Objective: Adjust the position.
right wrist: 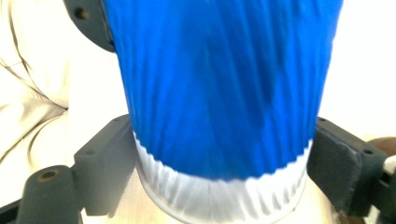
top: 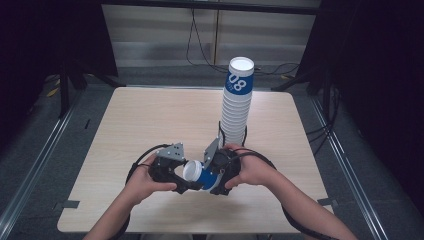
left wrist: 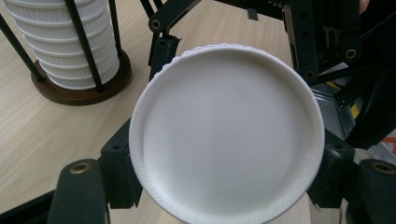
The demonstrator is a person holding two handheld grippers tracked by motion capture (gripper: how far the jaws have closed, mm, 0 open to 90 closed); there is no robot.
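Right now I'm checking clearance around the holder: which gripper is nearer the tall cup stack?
Right. The right gripper sits just in front of the cup stack, gripping the blue cup; the left gripper holds the cup farther left.

Bright tabletop, dark surroundings, right gripper view overexposed (soft, blurred closeness)

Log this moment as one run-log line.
left gripper: shut on paper cup | right gripper: shut on paper cup | cup: lying sideways between them | cup stack: upright in holder behind
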